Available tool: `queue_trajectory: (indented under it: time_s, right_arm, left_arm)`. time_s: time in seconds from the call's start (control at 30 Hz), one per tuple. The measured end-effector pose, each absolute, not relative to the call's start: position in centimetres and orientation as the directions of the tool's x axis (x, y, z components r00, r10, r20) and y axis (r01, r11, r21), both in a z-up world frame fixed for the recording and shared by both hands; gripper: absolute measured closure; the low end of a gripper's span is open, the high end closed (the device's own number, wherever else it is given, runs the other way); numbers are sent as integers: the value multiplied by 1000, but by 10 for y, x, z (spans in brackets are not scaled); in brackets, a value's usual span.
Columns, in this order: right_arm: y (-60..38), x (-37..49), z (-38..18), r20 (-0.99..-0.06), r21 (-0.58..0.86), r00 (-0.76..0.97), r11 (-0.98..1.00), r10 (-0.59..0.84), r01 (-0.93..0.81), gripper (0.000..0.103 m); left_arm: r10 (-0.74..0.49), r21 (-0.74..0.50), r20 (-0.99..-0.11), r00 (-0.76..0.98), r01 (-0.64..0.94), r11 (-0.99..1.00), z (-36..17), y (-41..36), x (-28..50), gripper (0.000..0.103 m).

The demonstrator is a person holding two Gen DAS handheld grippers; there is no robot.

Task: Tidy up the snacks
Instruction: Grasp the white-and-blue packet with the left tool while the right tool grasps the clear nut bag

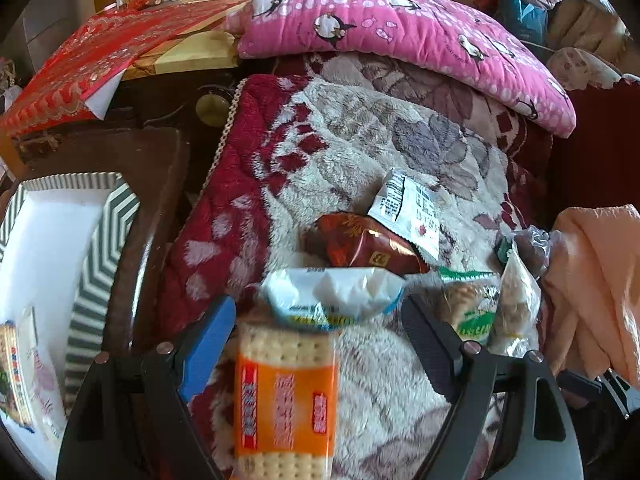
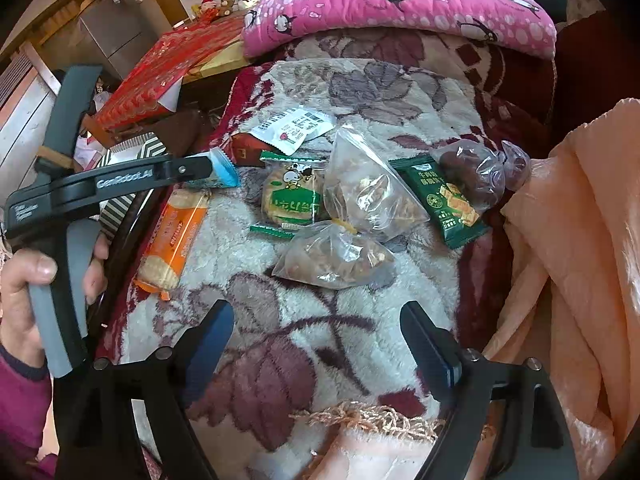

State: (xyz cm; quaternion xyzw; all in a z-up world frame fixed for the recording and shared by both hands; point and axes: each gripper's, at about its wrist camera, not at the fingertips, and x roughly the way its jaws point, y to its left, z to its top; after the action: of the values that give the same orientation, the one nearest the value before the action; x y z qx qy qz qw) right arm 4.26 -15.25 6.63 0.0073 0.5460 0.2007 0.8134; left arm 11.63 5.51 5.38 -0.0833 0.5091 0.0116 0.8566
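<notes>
An orange cracker packet (image 1: 284,396) with a blue-and-white crimped end lies on the floral blanket (image 1: 360,152). It sits between the fingers of my left gripper (image 1: 320,328), which is open, with a clear gap at its right finger. Beyond it lie a red packet (image 1: 360,244), a white sachet (image 1: 408,208) and a green round-biscuit packet (image 1: 472,308). My right gripper (image 2: 318,332) hangs open over bare blanket with nothing between its fingers. Ahead of it lie two clear bags of nuts (image 2: 372,188) (image 2: 336,256), a green wafer packet (image 2: 444,200) and a bag of dark fruit (image 2: 476,176).
A grey-striped box (image 1: 100,248) with a white inside stands at the left and holds a snack packet (image 1: 24,368). A pink penguin pillow (image 1: 400,28) lies at the back, a peach cloth (image 2: 580,240) at the right, a red gift box (image 1: 80,68) at the back left. A hand (image 2: 28,280) grips the left handle.
</notes>
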Motion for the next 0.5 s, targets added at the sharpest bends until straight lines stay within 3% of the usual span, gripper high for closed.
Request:
queue_trajectory:
  time_s: [0.33,0.4,0.5]
  right_arm:
    - [-161,50,55,-892,244,306,924,333,-296,14]
    - [-164,52,54,-891,250,307,925,336,-286,14]
    - [-167,57,53,-885,266,315,928,342,-260,14]
  left_arm:
    - [-40,-85,-878,476,-74,994,44,46,133,19]
    - [-42,-89,-875,482,-75,993,43,48,134,34]
    - [-48,-92,-872,487,-67,994,43,48,135,40]
